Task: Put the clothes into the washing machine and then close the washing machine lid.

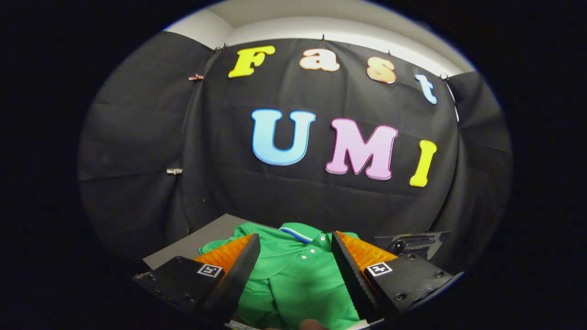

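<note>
A green polo shirt with a white-and-blue trimmed collar and white buttons lies on a grey table, just under and ahead of my fingers. My gripper hovers above it, open, its two fingers spread to either side of the shirt's button placket and touching nothing. Beyond the right finger, a dark appliance part with a control strip shows at the table's far side; I take it for the washing machine, though most of it is hidden.
The black cloth wall rises close behind the table. A strip of white wall runs above it. The table's left edge ends near the left finger.
</note>
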Available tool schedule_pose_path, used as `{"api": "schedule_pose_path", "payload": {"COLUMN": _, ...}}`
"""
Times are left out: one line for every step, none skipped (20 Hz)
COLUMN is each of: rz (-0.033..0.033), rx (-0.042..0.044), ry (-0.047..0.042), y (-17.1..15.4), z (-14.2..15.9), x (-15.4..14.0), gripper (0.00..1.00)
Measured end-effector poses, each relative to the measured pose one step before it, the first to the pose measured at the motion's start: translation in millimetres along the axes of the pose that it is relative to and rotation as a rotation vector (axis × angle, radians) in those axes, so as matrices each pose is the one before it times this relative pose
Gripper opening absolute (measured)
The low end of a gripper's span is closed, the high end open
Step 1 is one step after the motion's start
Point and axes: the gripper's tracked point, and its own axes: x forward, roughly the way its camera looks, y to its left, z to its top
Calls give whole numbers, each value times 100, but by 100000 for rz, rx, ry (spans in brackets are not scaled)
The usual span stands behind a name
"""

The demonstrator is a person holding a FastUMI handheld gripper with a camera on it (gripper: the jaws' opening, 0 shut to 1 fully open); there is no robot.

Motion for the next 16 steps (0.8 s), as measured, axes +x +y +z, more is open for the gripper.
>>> {"api": "schedule_pose_path", "payload": {"rz": 2, "rx": 1980, "ry": 4925, "y": 27, "z": -694, "x": 1292, "gripper": 98}}
{"api": "schedule_pose_path", "payload": {"rz": -1054, "rx": 2609, "ry": 5150, "y": -322, "z": -437, "x": 1114, "gripper": 98}}
{"api": "schedule_pose_path", "payload": {"rz": -2385, "rx": 2246, "ry": 3072, "y": -582, "z": -127, "x": 720, "gripper": 98}}
{"api": "schedule_pose_path", "payload": {"rz": -935, "rx": 2154, "ry": 5156, "y": -215, "z": -628, "x": 878, "gripper": 98}}
{"api": "schedule_pose_path", "payload": {"rz": 779, "rx": 1188, "ry": 5856, "y": 144, "z": -943, "x": 698, "gripper": 98}}
{"api": "schedule_pose_path", "payload": {"rz": 1127, "rx": -134, "ry": 6190, "y": 161, "z": -1066, "x": 763, "gripper": 98}}
{"api": "schedule_pose_path", "payload": {"rz": -701, "rx": -1196, "ry": 6277, "y": -339, "z": -1187, "x": 564, "gripper": 98}}
{"api": "schedule_pose_path", "payload": {"rz": -1603, "rx": -1307, "ry": 5719, "y": -498, "z": -1095, "x": 510, "gripper": 99}}
{"api": "schedule_pose_path", "payload": {"rz": -678, "rx": -877, "ry": 5708, "y": -386, "z": -1033, "x": 700, "gripper": 98}}
{"api": "schedule_pose_path", "payload": {"rz": 294, "rx": -340, "ry": 4295, "y": -153, "z": -1020, "x": 657, "gripper": 99}}
{"api": "schedule_pose_path", "payload": {"rz": 559, "rx": 441, "ry": 1430, "y": 94, "z": -403, "x": 413, "gripper": 99}}
{"api": "schedule_pose_path", "payload": {"rz": 895, "rx": 1114, "ry": -1210, "y": 254, "z": -24, "x": 230, "gripper": 99}}
{"api": "schedule_pose_path", "payload": {"rz": -118, "rx": 319, "ry": 494, "y": 90, "z": -254, "x": 208, "gripper": 98}}
{"api": "schedule_pose_path", "payload": {"rz": -113, "rx": 126, "ry": 376, "y": 80, "z": -26, "x": -72, "gripper": 97}}
{"api": "schedule_pose_path", "payload": {"rz": 1107, "rx": -321, "ry": -665, "y": 76, "z": 40, "x": -17, "gripper": 97}}
{"api": "schedule_pose_path", "payload": {"rz": 931, "rx": 284, "ry": 83, "y": 90, "z": -146, "x": 59, "gripper": 97}}
